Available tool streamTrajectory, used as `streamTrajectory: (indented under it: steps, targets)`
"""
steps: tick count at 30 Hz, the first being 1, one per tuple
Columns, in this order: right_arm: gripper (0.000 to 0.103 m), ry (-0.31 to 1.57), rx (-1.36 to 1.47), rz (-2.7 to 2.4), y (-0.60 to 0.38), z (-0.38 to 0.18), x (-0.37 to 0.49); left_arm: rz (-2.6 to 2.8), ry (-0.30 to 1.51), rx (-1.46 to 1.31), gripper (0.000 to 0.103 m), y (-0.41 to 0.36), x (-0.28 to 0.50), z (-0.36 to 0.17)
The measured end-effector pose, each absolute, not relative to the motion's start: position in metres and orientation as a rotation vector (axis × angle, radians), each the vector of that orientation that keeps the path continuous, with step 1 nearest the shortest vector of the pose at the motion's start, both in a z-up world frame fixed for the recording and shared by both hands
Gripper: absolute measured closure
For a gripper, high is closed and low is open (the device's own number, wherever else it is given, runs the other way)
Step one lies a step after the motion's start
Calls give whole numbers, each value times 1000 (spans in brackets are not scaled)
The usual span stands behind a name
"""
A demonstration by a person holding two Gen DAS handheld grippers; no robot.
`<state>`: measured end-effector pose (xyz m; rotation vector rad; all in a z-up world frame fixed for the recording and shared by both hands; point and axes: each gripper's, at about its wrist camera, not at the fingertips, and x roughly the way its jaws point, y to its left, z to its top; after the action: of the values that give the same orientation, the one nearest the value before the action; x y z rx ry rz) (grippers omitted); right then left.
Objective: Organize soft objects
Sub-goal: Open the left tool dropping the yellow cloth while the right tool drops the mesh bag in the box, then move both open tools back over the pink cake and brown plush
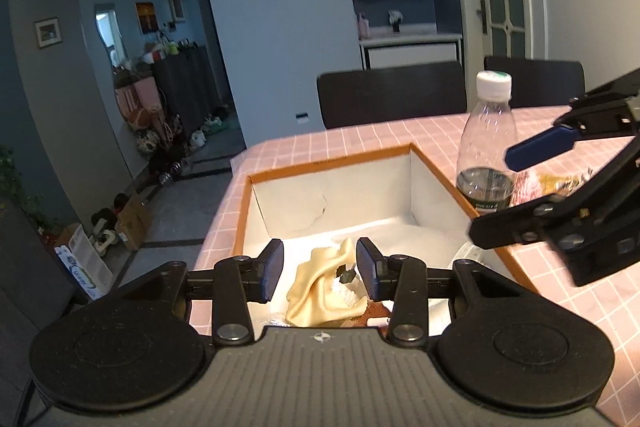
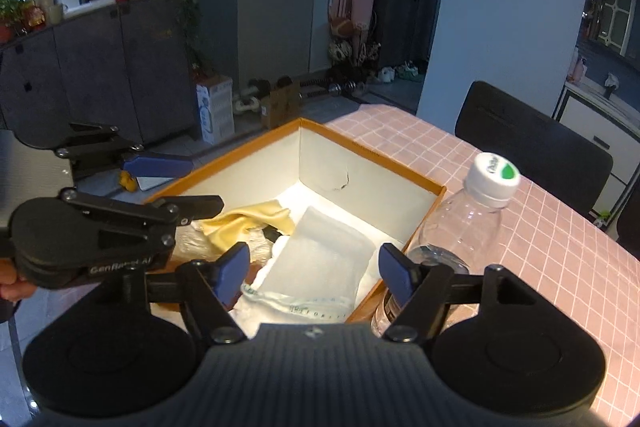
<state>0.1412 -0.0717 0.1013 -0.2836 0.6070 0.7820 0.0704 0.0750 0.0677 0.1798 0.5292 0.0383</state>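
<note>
An orange-rimmed cardboard box [image 1: 328, 163] [image 2: 400, 171] stands on the pink checked table. Inside lie a crumpled yellow cloth [image 1: 320, 283] [image 2: 248, 221], a clear plastic pouch [image 2: 320, 259] and white padding. My left gripper [image 1: 320, 269] hovers open over the yellow cloth, holding nothing. My right gripper [image 2: 314, 273] is open and empty above the pouch at the box's near edge. It also shows in the left wrist view [image 1: 496, 195], and the left gripper shows in the right wrist view [image 2: 200, 187].
A nearly empty clear water bottle [image 1: 486, 147] [image 2: 460, 227] stands upright just outside the box's right wall. Small wrapped packets [image 1: 552, 183] lie on the table [image 1: 568, 291] behind it. Dark chairs [image 1: 392, 93] stand at the table's far side.
</note>
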Motion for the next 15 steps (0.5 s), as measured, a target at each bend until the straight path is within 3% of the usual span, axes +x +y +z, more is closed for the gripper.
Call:
streamTrajectory:
  steps: [12, 15]
  targets:
    - [30, 586, -280, 712, -145, 97, 93, -85, 402, 169, 51, 34, 37, 72]
    - [26, 596, -259, 659, -168, 91, 88, -141, 388, 135, 51, 20, 33, 69]
